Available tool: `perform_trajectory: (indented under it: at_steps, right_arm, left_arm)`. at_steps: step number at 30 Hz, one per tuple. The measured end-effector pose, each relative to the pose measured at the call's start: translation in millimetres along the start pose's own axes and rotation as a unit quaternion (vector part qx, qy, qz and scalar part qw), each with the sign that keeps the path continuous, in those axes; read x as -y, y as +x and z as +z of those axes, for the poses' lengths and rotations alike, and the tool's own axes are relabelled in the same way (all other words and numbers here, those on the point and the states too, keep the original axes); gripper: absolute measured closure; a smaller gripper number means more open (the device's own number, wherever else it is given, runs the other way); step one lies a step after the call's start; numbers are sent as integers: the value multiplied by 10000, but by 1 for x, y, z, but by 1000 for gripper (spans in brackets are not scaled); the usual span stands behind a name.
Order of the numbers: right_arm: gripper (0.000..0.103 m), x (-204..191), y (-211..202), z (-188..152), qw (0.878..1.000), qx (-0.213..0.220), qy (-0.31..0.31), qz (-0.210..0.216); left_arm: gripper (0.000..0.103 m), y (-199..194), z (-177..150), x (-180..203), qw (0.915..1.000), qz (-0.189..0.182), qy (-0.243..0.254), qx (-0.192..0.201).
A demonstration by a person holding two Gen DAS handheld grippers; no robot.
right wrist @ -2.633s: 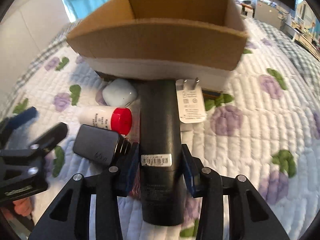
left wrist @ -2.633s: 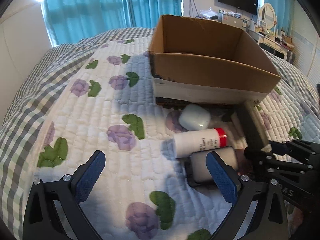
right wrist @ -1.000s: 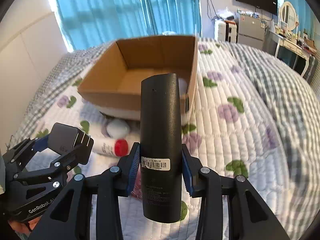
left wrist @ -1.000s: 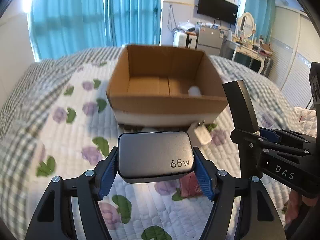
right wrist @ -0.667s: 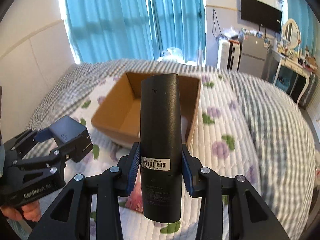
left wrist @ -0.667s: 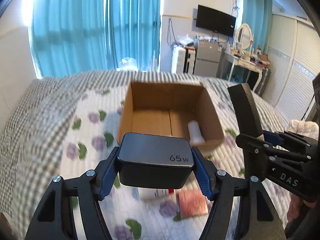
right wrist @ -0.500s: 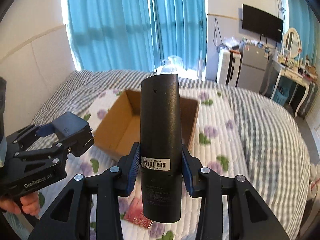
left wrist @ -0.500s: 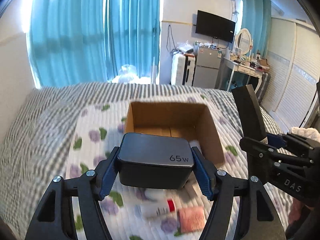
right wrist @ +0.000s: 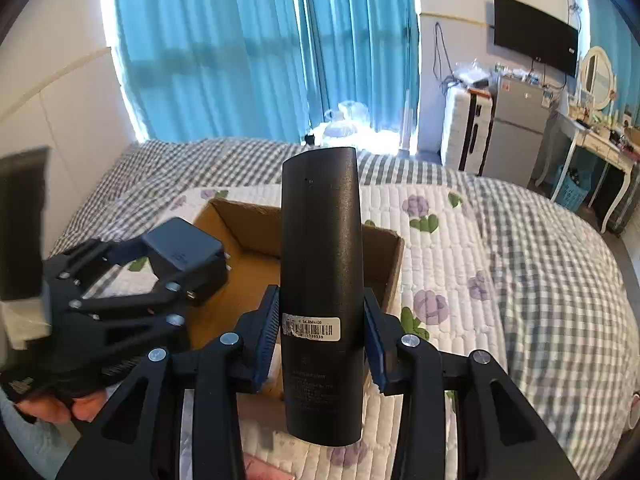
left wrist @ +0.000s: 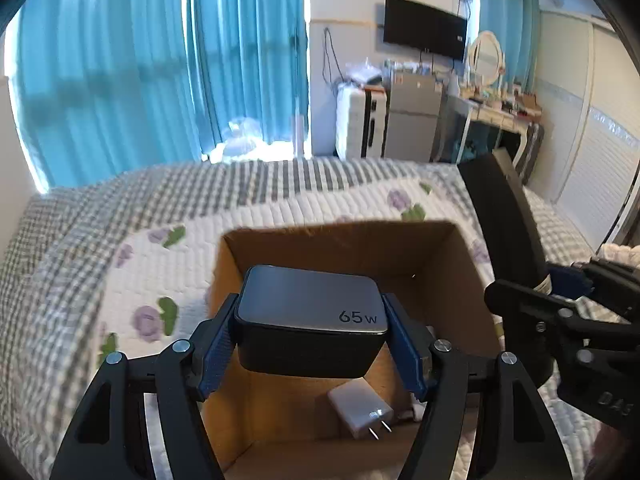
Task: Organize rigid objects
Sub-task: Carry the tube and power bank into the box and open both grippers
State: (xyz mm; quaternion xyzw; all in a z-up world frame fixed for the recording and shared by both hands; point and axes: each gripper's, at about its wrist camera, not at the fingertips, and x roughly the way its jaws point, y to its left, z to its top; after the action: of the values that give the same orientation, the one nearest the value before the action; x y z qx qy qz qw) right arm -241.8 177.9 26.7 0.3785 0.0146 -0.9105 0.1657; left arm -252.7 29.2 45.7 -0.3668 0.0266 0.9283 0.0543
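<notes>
Both hand-held grippers grasp objects above box (left wrist: 460, 280): left (left wrist: 310, 334) charger (left wrist: 312, 316), right (right wrist: 322, 320) black tube (right wrist: 320, 260).

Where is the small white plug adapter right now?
In the left wrist view, the small white plug adapter lies on the floor of the brown cardboard box, directly below the dark grey 65W charger held in the left claw.

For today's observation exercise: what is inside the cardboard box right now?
Inside the cardboard box, a white plug adapter lies on the floor. The black charger held in the left hand-held gripper hides much of the floor, so anything else there cannot be seen.
</notes>
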Motion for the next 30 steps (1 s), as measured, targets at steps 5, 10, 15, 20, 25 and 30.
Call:
perform_trajectory:
  at_steps: [5,10,15,20,25,30]
  right_arm:
    - [65,11,33,1,9998,-177,20,119]
    - [65,19,47,-6,9993,-296,52,238]
    - [65,22,50,-5,9992,-308,70,248]
    - [65,19,41,-6,9993,-291,107,194]
    - [65,6,34,-3,9994,-285,75,188]
    - [65,-5,55,-7,9982,-538,143,230]
  left_arm:
    - [33,40,-9,2,9996,13,-6,-280]
    - [33,52,-13,4,9991,-66,5,-426]
    - [32,50,-9,2,9994,-9,-35,-345]
    - [32,28,0,-3,9998,28,-50,-178]
    - [32,5,0,-11,9997,178,74,-135]
    - [32,-4,-10,-24,9996,217,46,-155]
